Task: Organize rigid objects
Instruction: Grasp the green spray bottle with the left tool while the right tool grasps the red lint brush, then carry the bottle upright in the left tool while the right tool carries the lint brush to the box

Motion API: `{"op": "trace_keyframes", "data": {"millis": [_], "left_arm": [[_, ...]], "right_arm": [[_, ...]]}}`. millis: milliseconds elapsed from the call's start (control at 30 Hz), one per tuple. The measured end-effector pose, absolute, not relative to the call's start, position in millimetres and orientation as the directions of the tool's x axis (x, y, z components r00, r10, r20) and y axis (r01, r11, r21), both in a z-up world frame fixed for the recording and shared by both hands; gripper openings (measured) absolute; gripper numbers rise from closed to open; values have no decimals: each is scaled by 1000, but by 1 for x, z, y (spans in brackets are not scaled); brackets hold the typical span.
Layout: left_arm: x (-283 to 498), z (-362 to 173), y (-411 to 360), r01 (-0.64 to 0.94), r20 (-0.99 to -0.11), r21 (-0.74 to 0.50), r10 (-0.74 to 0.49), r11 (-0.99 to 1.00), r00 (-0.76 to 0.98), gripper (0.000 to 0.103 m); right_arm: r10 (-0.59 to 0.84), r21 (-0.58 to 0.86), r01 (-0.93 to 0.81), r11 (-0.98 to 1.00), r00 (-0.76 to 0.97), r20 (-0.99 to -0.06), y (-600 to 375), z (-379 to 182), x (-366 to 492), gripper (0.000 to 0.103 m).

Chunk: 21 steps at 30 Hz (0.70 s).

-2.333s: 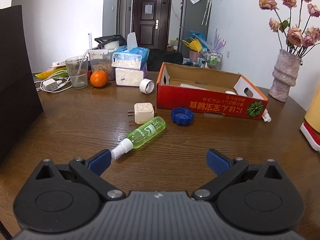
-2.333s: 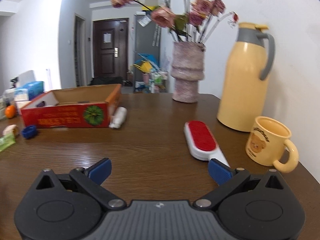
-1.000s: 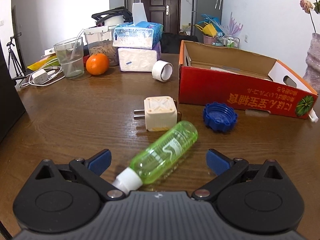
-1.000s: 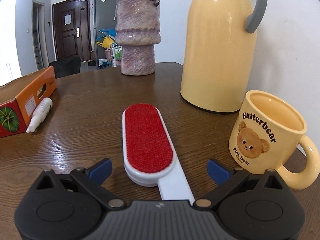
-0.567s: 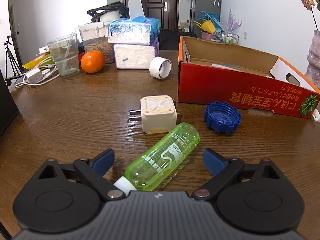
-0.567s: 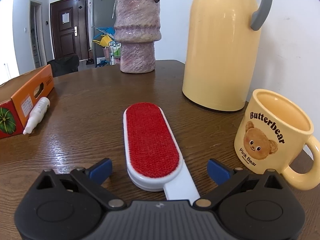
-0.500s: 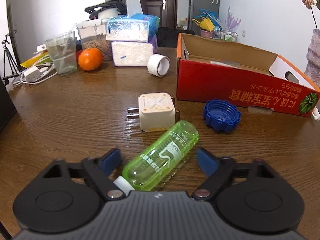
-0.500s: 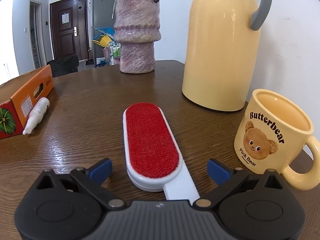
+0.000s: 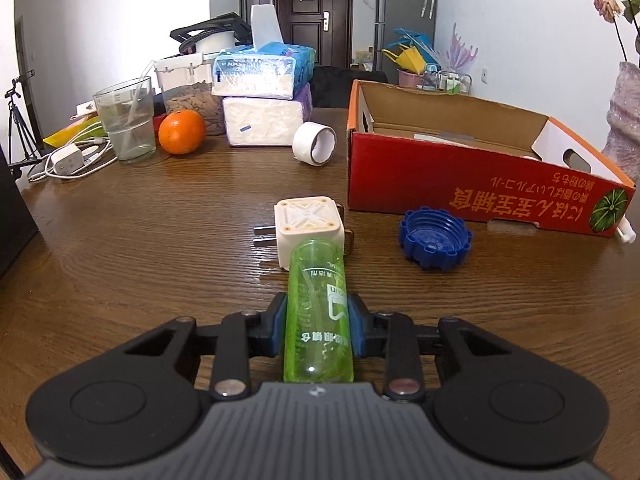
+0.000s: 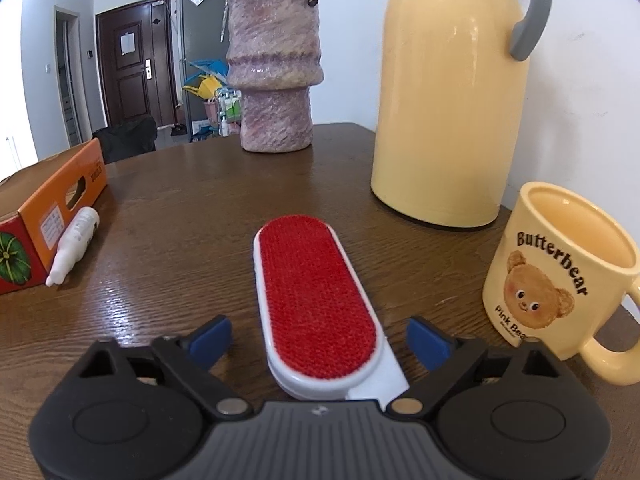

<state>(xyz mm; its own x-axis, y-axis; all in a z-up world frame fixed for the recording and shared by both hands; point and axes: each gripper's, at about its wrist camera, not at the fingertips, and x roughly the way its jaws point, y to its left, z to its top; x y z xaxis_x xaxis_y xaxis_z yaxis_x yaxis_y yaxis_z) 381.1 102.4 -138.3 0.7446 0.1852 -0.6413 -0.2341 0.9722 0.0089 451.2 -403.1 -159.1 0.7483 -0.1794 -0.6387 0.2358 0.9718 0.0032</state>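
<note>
My left gripper (image 9: 317,326) is shut on a green spray bottle (image 9: 318,300), which now points straight ahead over the wooden table. Just beyond its end lie a white plug adapter (image 9: 310,226) and a blue screw cap (image 9: 435,238). The red cardboard box (image 9: 472,184) stands open behind them. My right gripper (image 10: 319,340) is open, its blue pads on either side of a red lint brush (image 10: 316,300) with a white handle lying flat on the table. A small white bottle (image 10: 74,244) lies beside the box end (image 10: 52,216).
A yellow mug (image 10: 560,292), a yellow thermos jug (image 10: 448,112) and a stone vase (image 10: 276,64) stand right of and behind the brush. A tape roll (image 9: 314,144), tissue packs (image 9: 262,100), an orange (image 9: 182,131), a glass (image 9: 126,120) and a charger cable (image 9: 66,162) sit far left.
My left gripper has closed on the green bottle, turning it from slanted to straight between the pads. My right gripper has closed in a little around the brush.
</note>
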Motion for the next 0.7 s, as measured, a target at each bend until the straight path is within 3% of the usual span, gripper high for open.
{"op": "trace_keyframes", "data": {"millis": [33,100,167,700], "left_arm": [[381,-138,103,-236,-640,5,185,972,746,32],[380,-137,103,-237,-638,2,184,971,748,32],[380,-137,103,-239,-638,0,184,971,748,32],[376,-135,104,-252,-630,-14,187,968,754,32]], "right_arm": [[-176,7,234,972,752,-635,-403,-159,451,86],[-179,8,236,972,758,-627,-403,-158,450,70],[-186,1,237,971,763,-619,-402,-157,448,61],[-172,9,221,975,783,-598,-394,-153,432,55]]}}
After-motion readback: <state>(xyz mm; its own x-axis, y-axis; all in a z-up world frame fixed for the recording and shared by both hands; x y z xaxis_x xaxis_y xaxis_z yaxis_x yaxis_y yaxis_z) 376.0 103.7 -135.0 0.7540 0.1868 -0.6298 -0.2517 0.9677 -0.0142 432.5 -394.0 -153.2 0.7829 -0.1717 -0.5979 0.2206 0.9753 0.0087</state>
